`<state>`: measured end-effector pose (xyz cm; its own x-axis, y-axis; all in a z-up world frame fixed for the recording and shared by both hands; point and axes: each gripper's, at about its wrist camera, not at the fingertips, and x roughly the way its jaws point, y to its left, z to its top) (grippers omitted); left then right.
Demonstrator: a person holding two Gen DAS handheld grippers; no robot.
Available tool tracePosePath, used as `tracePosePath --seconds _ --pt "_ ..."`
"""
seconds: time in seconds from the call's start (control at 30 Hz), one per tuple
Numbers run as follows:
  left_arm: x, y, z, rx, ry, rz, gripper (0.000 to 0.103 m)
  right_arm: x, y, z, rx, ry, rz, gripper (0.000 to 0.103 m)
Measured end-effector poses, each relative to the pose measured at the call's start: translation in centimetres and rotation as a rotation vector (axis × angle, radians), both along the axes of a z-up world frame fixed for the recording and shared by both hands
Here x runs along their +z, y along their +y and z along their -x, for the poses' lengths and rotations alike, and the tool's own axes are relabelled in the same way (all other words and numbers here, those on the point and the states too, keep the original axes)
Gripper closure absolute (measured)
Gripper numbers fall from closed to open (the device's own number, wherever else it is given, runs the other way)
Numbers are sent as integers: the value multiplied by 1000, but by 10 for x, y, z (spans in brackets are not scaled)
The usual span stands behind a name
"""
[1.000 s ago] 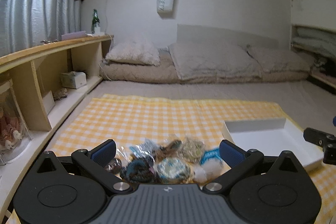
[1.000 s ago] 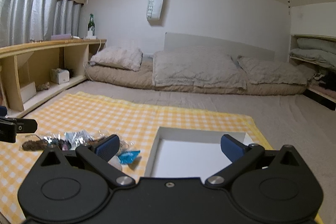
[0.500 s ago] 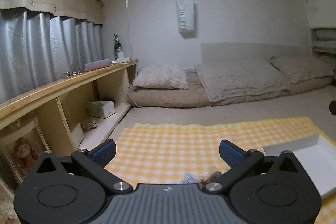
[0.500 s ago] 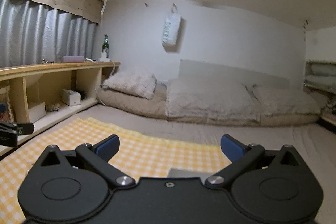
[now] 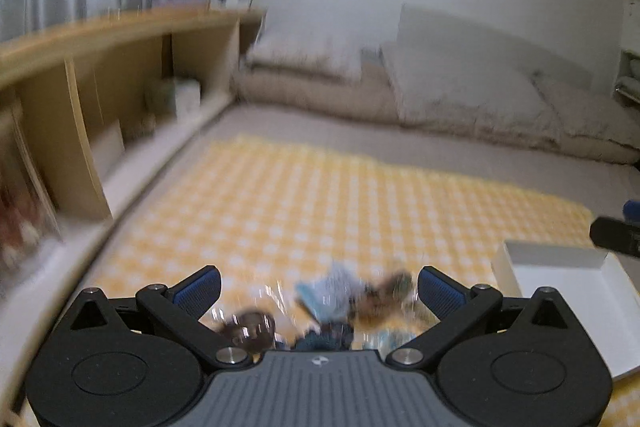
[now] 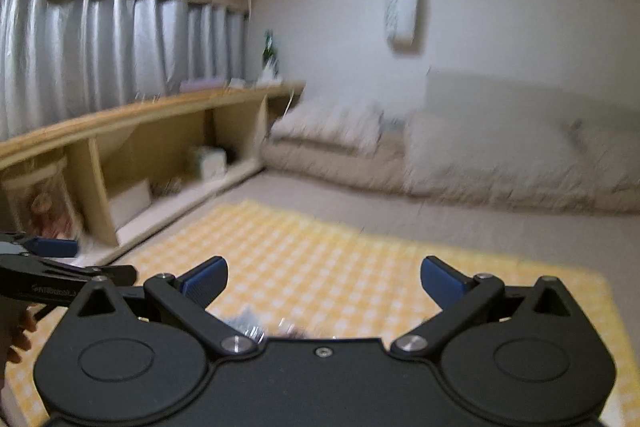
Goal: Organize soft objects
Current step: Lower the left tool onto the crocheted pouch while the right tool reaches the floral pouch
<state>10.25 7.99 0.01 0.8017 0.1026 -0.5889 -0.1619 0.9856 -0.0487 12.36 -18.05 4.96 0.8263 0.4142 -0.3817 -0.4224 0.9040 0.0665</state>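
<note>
A blurred heap of small soft items in clear wrappers (image 5: 332,307) lies on the yellow checked cloth (image 5: 320,203), just ahead of my left gripper (image 5: 319,287), which is open and holds nothing. A white shallow box (image 5: 568,279) sits at the right of the left wrist view. My right gripper (image 6: 323,277) is open and empty above the cloth (image 6: 340,267); only a few wrappers (image 6: 248,325) peek over its body. The left gripper (image 6: 52,259) shows at that view's left edge, and the right gripper (image 5: 618,233) at the left wrist view's right edge.
A low wooden shelf unit (image 5: 100,75) runs along the left with a tissue box (image 6: 210,161) and framed pictures inside. Bedding and pillows (image 5: 440,95) lie along the back wall. Silver curtains (image 6: 100,47) hang above the shelf. A hand (image 6: 20,327) holds the left gripper.
Both cameras have tilted back down from the wall; the heap of wrapped items is in the left wrist view again. The right wrist view has swung left, away from the white box.
</note>
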Motion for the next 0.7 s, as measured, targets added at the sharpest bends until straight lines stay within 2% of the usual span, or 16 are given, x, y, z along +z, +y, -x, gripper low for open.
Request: tracePosePath --seconds 0.1,0.17,0.27,0.33,0.5,0.7 --pt "-17 9 -12 19 74 36 0 -18 3 -13 43 92 -2 0" --pt "-29 16 -19 31 129 91 0 -27 7 -21 73 129 8 1" --pt "-43 27 -29 59 201 186 0 -41 16 -33 110 178 39 9" --pt "-51 31 -35 73 238 218 0 -53 24 -44 131 229 51 13" --pt "-65 34 -47 97 308 254 0 -84 39 -62 176 360 47 18" --pt "-78 32 -66 150 410 229 0 -111 64 -74 246 439 66 19"
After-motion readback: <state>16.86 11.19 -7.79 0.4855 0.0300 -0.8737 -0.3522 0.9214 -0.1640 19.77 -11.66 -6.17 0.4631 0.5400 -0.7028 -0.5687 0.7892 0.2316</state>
